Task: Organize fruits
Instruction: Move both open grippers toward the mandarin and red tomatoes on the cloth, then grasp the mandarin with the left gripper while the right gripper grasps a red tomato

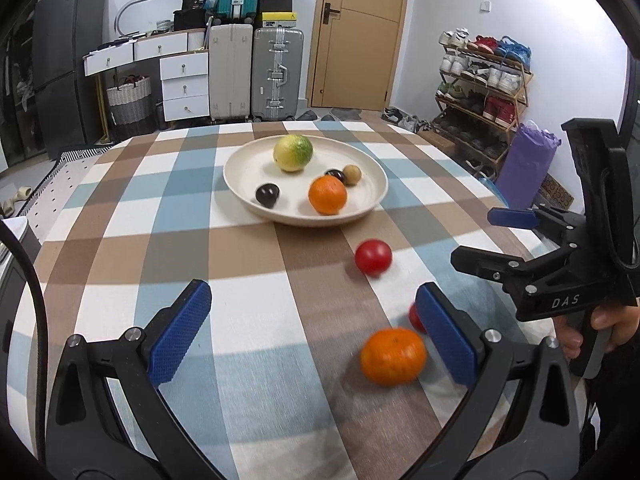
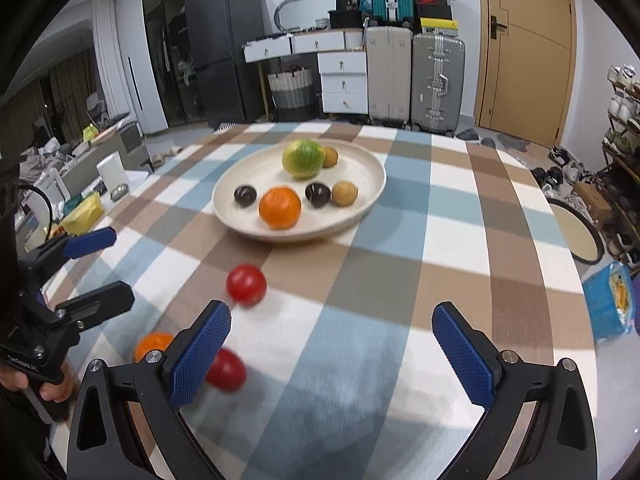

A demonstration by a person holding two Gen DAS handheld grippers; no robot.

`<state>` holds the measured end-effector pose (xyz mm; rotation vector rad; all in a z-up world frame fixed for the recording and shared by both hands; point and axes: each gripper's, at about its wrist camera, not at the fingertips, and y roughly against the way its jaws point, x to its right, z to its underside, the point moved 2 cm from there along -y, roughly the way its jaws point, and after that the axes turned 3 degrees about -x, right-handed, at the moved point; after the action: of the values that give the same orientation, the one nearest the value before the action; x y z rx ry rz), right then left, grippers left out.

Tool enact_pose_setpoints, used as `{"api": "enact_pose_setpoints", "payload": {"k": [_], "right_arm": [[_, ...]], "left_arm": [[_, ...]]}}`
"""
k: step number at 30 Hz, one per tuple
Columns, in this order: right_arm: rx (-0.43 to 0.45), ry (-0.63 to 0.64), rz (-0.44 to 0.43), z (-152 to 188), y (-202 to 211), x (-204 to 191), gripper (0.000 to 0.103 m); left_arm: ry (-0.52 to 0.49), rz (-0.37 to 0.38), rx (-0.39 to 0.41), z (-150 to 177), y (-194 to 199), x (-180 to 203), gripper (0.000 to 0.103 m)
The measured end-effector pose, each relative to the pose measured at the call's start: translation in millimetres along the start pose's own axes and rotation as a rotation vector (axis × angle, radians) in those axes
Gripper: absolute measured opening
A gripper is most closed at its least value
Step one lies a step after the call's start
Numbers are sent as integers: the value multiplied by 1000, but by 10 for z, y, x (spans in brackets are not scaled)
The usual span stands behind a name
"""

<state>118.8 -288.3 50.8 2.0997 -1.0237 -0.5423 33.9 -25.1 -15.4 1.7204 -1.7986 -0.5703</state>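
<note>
A cream plate (image 2: 372, 196) on the checked counter (image 2: 460, 240) holds a green-yellow citrus (image 2: 303, 158), an orange (image 2: 279, 207), two dark plums and two brown fruits. Nearer, loose on the cloth, lie two red tomatoes (image 2: 246, 284) and a mandarin (image 1: 393, 355). Left tongs (image 1: 316, 336) and right tongs (image 2: 340, 356) both gape wide, empty.

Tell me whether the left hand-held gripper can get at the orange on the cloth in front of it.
Probably yes. The left hand-held gripper is wide open and empty, and the orange lies just inside its right finger with bare tablecloth around it. A red tomato sits close behind.
</note>
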Motion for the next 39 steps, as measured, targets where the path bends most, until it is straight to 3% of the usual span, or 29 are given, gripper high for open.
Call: {"api": "enact_pose_setpoints", "payload": {"k": [11,23,26,31,34,39], "right_arm": [[-59,-35,6,309,71,-96,103],[-94,-11,0,417,9,-184,103],[-99,-7,-3,414,-13,-185,103],[-102,11,-19,395,-40,-205,103],[-110,23,-21,388,-59,-230,103],[-119,49,-34,375,-81,-288,103]], "left_arm": [[-31,56,-85,202,-10,134,102],[-79,100,-172,294,-191,262,101],[-96,111,-187,309,-228,301,90],[-116,131,-228,330,-310,360,57],[-109,167,-226,331,-307,352,43],[-73,191,-203,313,-260,280,38]]}}
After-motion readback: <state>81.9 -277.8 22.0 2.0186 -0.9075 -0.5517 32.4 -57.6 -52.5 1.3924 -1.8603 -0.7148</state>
